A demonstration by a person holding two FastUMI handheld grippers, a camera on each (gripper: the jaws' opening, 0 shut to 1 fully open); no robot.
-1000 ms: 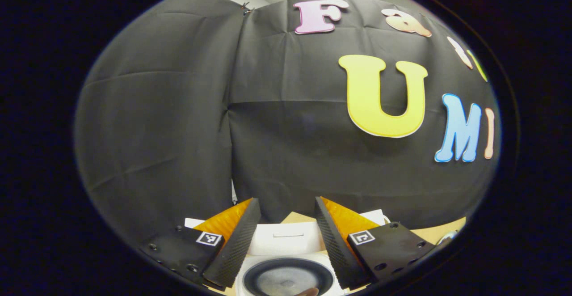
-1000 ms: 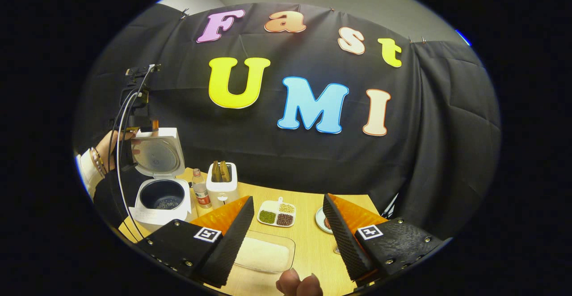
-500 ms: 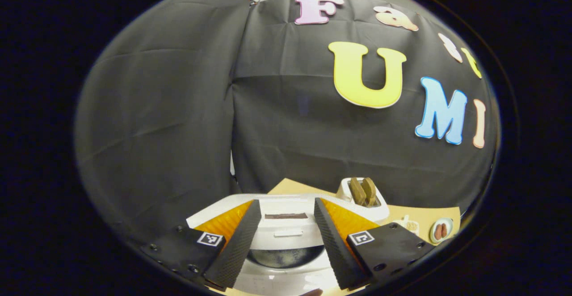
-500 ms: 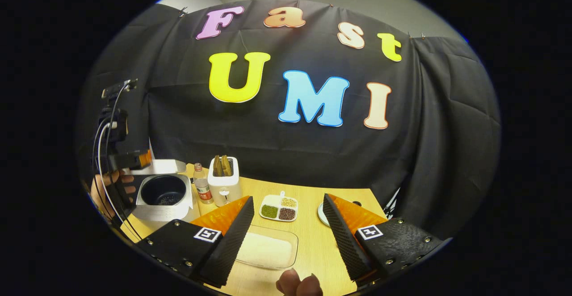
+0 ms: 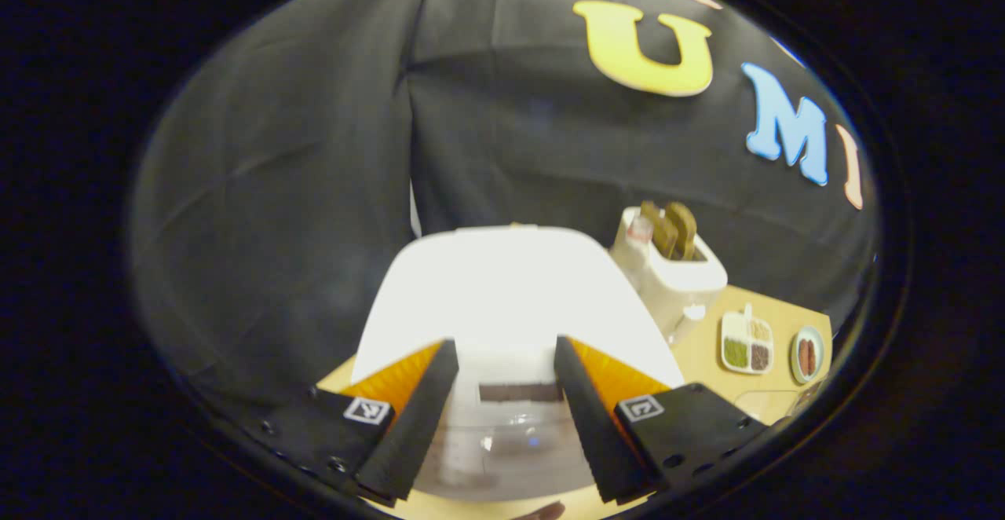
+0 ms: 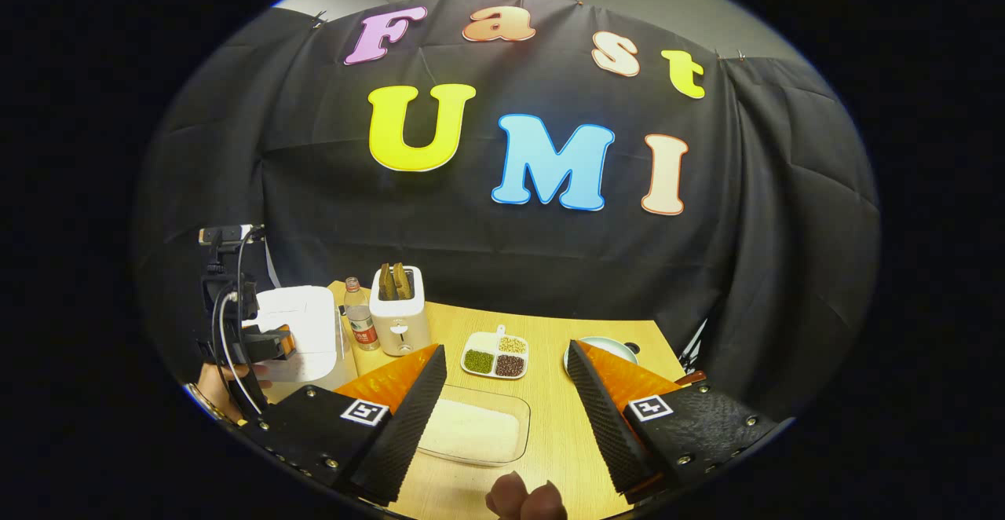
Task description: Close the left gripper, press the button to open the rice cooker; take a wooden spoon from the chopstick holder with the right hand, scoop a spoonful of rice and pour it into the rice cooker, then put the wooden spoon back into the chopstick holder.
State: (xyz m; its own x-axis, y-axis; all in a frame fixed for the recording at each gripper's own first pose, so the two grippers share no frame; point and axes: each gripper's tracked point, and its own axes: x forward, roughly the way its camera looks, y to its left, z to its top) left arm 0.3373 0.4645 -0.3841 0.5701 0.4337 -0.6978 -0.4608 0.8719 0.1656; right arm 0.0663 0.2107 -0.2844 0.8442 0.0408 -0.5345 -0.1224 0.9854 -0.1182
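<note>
Rice cooker (image 6: 302, 331) at table's (image 6: 550, 426) far left, lid down, white top facing up. Left gripper (image 5: 498, 418) over cooker's front edge, fingers apart, gripping nothing; seen from the right gripper view it hangs at (image 6: 271, 343). Right gripper (image 6: 506, 414) released, empty, above glass dish (image 6: 475, 433) holding white rice. Toaster (image 6: 399, 308) right of cooker with two brown slices in slots. Bottle (image 6: 360, 324) between the two. Divided tray (image 6: 495, 355) holds green, brown and pale grains. Plate (image 5: 807, 353) carries sausages.
</note>
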